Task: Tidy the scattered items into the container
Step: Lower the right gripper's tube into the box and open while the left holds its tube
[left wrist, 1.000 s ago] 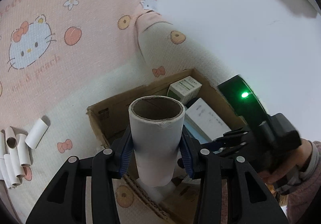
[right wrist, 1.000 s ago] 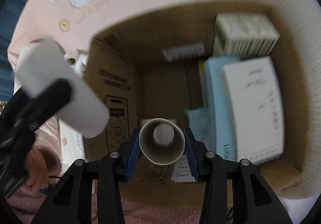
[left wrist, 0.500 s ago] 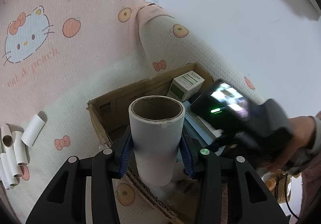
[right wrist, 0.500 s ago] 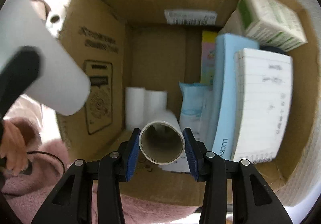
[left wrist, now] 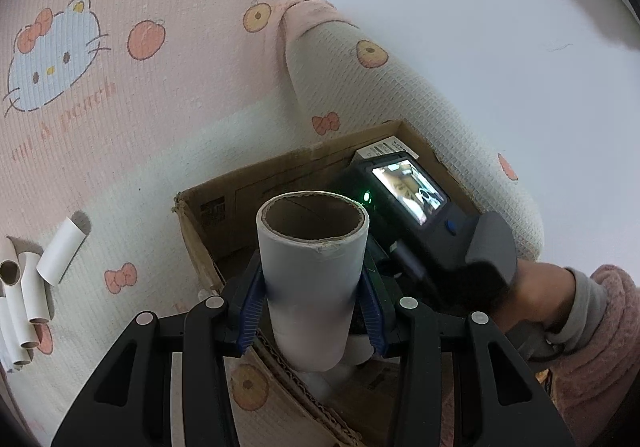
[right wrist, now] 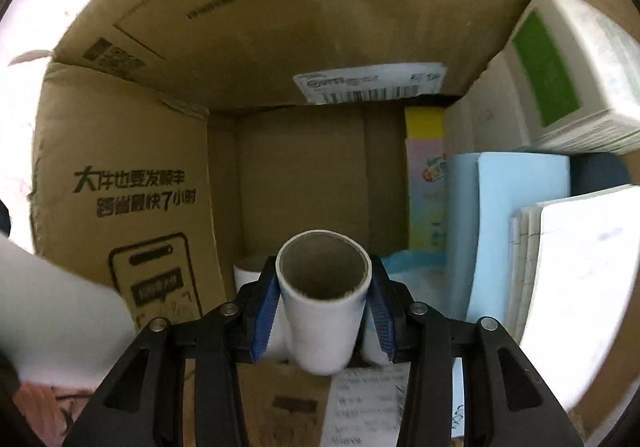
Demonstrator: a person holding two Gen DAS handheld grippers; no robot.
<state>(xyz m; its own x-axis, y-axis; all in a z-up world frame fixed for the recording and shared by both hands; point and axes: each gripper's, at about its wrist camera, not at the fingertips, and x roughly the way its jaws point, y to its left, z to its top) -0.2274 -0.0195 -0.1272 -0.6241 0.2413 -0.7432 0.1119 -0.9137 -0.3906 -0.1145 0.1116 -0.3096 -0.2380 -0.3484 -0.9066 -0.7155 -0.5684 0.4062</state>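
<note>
The right gripper has carried its tube from above the cardboard box down deep inside it.

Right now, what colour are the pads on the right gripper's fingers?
Blue, ribbed pads, clearest in the right wrist view.

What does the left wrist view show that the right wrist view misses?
Left only: loose tubes on the blanket, and the right gripper's body lowered into the box. Right only: the box interior, with books upright along its right side and tubes on its floor. Both: the box, and each gripper shut on its own tube.
</note>
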